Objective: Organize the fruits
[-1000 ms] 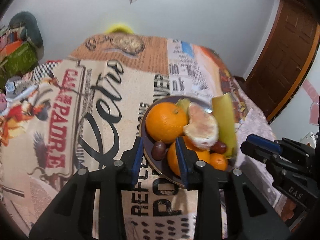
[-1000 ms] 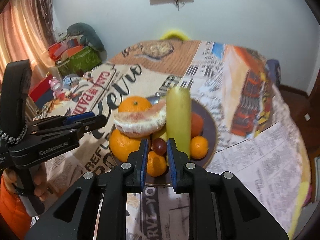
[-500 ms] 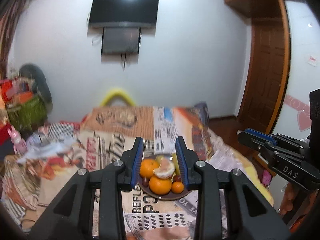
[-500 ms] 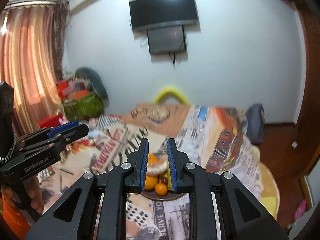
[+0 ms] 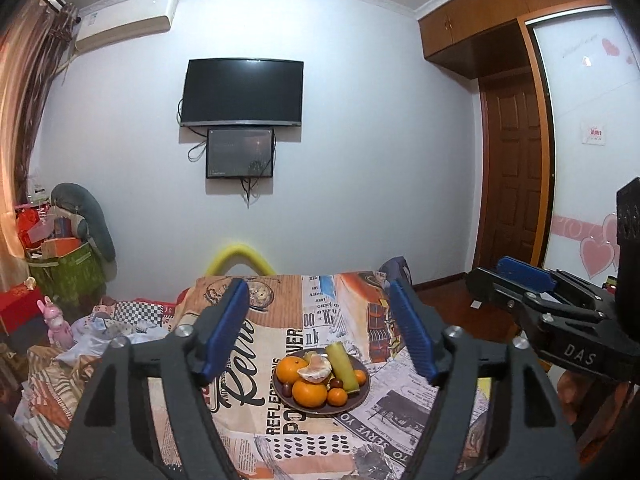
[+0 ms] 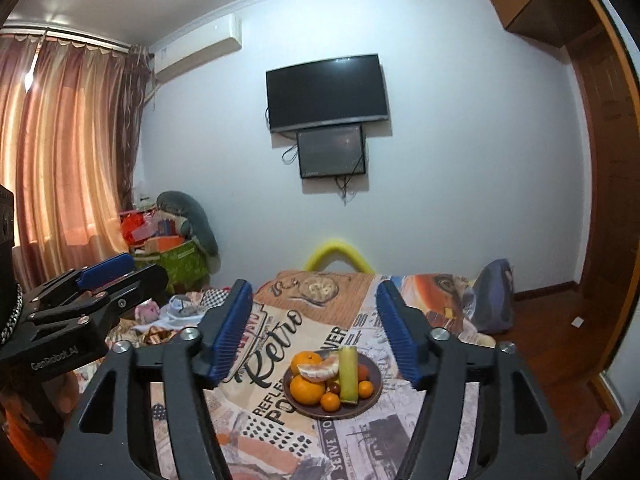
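Observation:
A dark plate [image 5: 358,398] [image 6: 374,398] sits on the printed tablecloth and holds oranges [image 5: 309,393] [image 6: 307,389], a peeled citrus half [image 5: 317,370] [image 6: 318,370], a yellow-green stalk piece [image 5: 341,364] [image 6: 348,372], small mandarins and dark grapes. My left gripper [image 5: 320,336] is open and empty, held well back and above the plate. My right gripper [image 6: 316,328] is open and empty, also well back. Each gripper shows at the edge of the other's view [image 5: 544,312] [image 6: 88,300].
The table [image 5: 256,360] is covered with a retro newspaper-print cloth. A yellow chair back [image 5: 240,258] stands at its far side. Clutter and a green box [image 5: 68,276] lie left. A wooden door [image 5: 510,184] is right. A TV [image 5: 242,92] hangs on the wall.
Both grippers pulled back and up, away from the plate, and their jaws opened wide. The fruit stays on the plate.

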